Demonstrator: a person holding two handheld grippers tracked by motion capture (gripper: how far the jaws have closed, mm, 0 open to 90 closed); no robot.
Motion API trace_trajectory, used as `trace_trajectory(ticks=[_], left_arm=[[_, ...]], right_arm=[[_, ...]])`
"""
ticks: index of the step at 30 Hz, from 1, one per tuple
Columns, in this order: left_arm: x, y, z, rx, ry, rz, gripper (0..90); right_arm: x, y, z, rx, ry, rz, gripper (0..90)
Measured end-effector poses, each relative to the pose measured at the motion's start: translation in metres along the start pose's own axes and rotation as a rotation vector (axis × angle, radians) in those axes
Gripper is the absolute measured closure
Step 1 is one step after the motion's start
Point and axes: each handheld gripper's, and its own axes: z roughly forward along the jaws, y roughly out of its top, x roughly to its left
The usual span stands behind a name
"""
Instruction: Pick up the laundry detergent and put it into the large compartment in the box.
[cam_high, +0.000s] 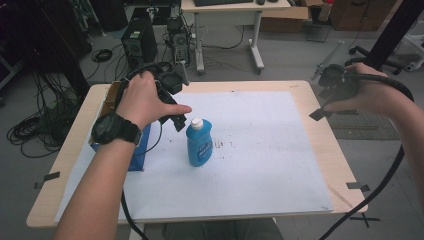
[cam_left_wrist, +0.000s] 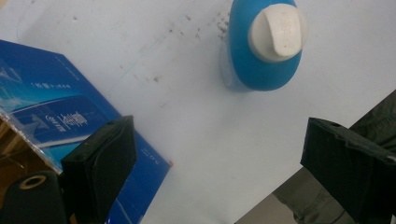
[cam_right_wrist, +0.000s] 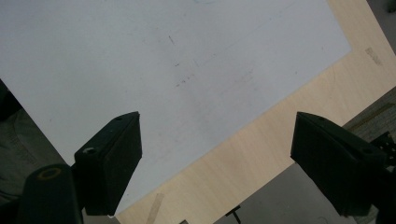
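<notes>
The table (cam_high: 310, 100) carries a white sheet (cam_high: 260, 150); the high view shows a blue box (cam_high: 137, 155) at its left edge. A blue bottle (cam_high: 199, 142) stands upright mid-sheet, just beside the left gripper (cam_high: 172, 107), whose jaws gape wide, empty. The right gripper (cam_right_wrist: 215, 154) hovers wide open, empty, over the sheet's edge.

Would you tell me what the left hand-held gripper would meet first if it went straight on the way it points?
Probably the bare white sheet just short of the blue bottle; depth is unclear.
</notes>
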Motion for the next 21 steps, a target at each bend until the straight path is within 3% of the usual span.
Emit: trace_trajectory(ticks=[21], left_arm=[[-0.019, 0.026, 0.012, 0.034, -0.015, 0.001, 10.7]], right_arm=[[0.0, -0.004, 0.0, -0.003, 0.002, 0.003, 16.4]])
